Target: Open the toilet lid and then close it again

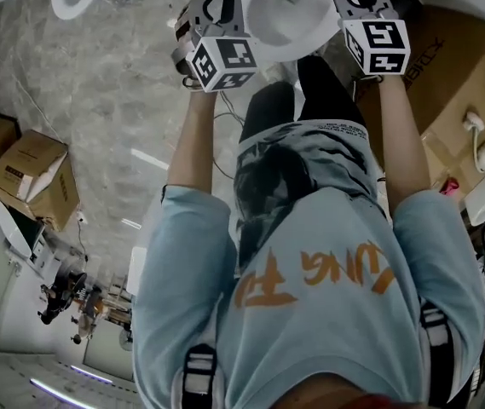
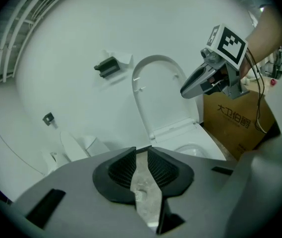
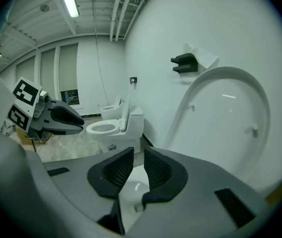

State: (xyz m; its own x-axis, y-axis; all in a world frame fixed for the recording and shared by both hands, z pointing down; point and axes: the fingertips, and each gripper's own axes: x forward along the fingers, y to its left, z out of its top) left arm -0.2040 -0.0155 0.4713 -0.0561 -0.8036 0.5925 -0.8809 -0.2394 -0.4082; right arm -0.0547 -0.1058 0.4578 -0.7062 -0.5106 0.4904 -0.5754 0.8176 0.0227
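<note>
The lid [image 2: 160,90] stands upright and open against the white wall [image 2: 81,29], hinged at the back of the bowl [image 1: 289,11], whose rim shows just below it in the left gripper view. In the head view the bowl lies at the top of the frame, between the two tongs. The right gripper [image 2: 184,90] hovers close to the lid's right edge, pointing towards it; its jaws stand a narrow gap apart with nothing between them, and through the gap only the bowl's white shows. The left gripper [image 2: 141,151] is held further back, facing the lid squarely, its jaws likewise only slightly parted and empty. Each gripper carries its marker cube towards the person's wrist. A small black bracket [image 2: 107,66] is fixed to the wall up and to the left of the lid. A cardboard box [image 2: 237,120] with printed characters stands just to the right of the bowl. Further along the same wall, seen in the right gripper view, is a second toilet [image 3: 115,125] on the pale marbled floor [image 1: 106,92]. More boxes [image 1: 29,173] sit on the floor at the head view's left. The person wears a light blue shirt [image 1: 327,313] with orange print.
</note>
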